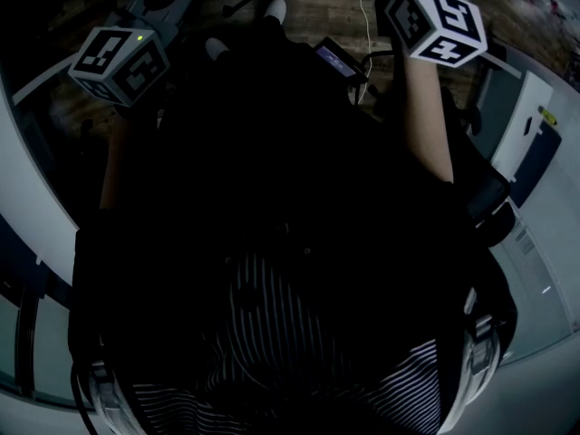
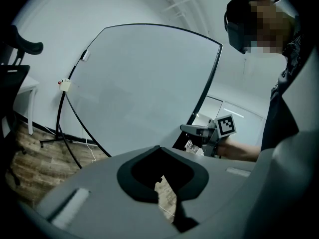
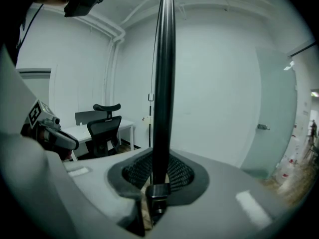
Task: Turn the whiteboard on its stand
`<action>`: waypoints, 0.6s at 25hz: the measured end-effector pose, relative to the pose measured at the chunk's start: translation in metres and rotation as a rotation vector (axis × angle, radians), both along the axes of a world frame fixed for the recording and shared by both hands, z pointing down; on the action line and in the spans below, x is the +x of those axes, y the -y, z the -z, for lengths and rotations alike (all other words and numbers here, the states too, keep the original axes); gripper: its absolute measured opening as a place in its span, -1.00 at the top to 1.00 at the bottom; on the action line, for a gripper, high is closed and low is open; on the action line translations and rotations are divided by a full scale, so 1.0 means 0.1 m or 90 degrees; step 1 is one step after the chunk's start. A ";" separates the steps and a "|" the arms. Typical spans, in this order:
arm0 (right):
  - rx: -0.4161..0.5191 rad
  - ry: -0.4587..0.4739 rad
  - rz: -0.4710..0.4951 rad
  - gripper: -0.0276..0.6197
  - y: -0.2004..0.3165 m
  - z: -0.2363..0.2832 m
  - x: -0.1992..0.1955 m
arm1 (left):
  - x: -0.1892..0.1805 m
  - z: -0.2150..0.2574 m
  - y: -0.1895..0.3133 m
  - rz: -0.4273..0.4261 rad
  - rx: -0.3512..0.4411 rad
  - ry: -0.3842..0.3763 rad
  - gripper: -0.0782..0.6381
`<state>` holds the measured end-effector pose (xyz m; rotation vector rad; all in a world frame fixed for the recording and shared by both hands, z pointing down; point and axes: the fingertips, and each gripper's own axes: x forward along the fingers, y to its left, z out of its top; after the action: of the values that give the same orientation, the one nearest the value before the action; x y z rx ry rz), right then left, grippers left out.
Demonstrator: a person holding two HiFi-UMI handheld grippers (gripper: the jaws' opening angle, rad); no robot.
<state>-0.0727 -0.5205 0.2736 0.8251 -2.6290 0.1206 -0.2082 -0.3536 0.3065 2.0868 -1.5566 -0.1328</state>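
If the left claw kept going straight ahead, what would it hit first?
Probably the whiteboard: its white face fills the view ahead of the left claw, with nothing in between. How far off is unclear.

Head view steeply down; gripper views level, close on the shared whiteboard.

The head view is dim, blackest toward 6 o'clock; gripper views are evenly lit, fisheye bowing the whiteboard.
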 end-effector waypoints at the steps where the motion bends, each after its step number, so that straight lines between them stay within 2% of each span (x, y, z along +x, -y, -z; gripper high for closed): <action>1: -0.003 -0.001 0.003 0.68 -0.03 0.00 0.00 | 0.00 -0.01 0.00 0.001 0.000 -0.001 0.77; 7: -0.010 0.004 0.027 0.69 -0.36 0.01 -0.10 | -0.01 -0.01 -0.01 0.003 0.002 -0.006 0.77; 12: -0.004 0.004 0.069 0.70 -0.59 0.03 -0.37 | -0.01 0.03 0.01 0.001 0.013 -0.004 0.77; 15: -0.001 0.007 0.070 0.70 -0.64 0.00 -0.49 | -0.02 0.02 0.01 0.004 0.015 -0.004 0.77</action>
<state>-0.1221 -0.4566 0.2734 0.6792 -2.6778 0.0985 -0.2102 -0.3543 0.3046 2.0966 -1.5651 -0.1609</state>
